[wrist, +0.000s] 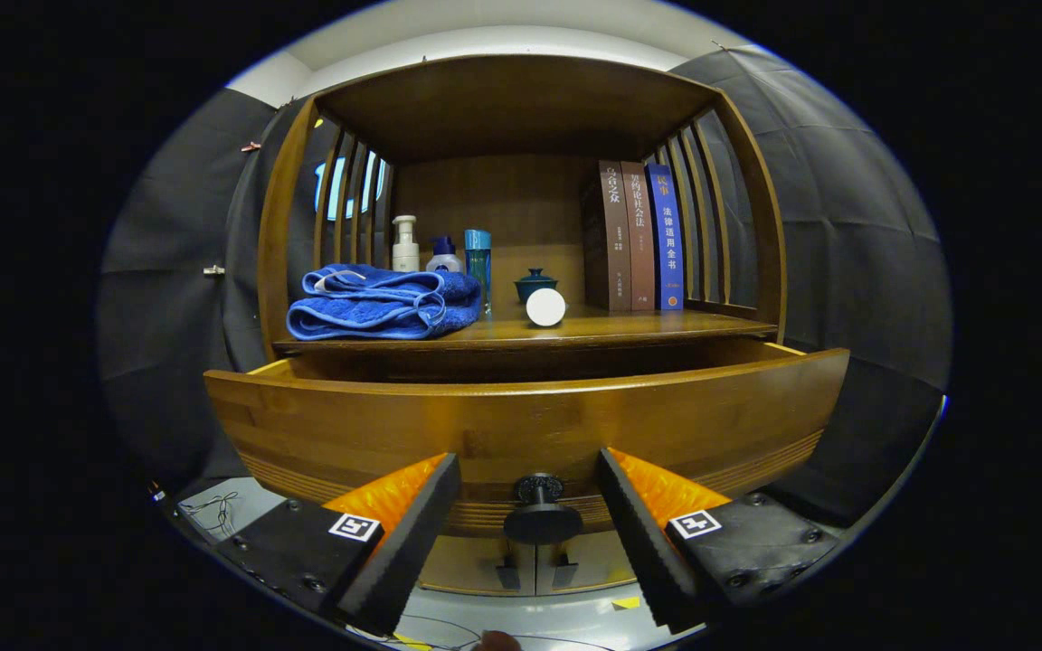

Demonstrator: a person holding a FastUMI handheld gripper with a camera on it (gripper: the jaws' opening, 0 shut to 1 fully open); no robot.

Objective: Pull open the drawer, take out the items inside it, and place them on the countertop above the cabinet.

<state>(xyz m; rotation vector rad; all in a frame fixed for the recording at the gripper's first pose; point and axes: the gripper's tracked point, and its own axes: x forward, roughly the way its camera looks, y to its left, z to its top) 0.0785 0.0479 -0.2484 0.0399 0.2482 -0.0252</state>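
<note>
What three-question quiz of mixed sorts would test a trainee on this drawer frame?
1. True or false: the drawer is shut flush with the cabinet.
2. The knob lies: A) between the gripper fingers, untouched; B) clamped by both; C) beyond the towel.
3. What stands upright to the right of the white ball on the countertop?

Key: 1 false, it is pulled out; 2 A, fingers spread apart; 3 three books.
</note>
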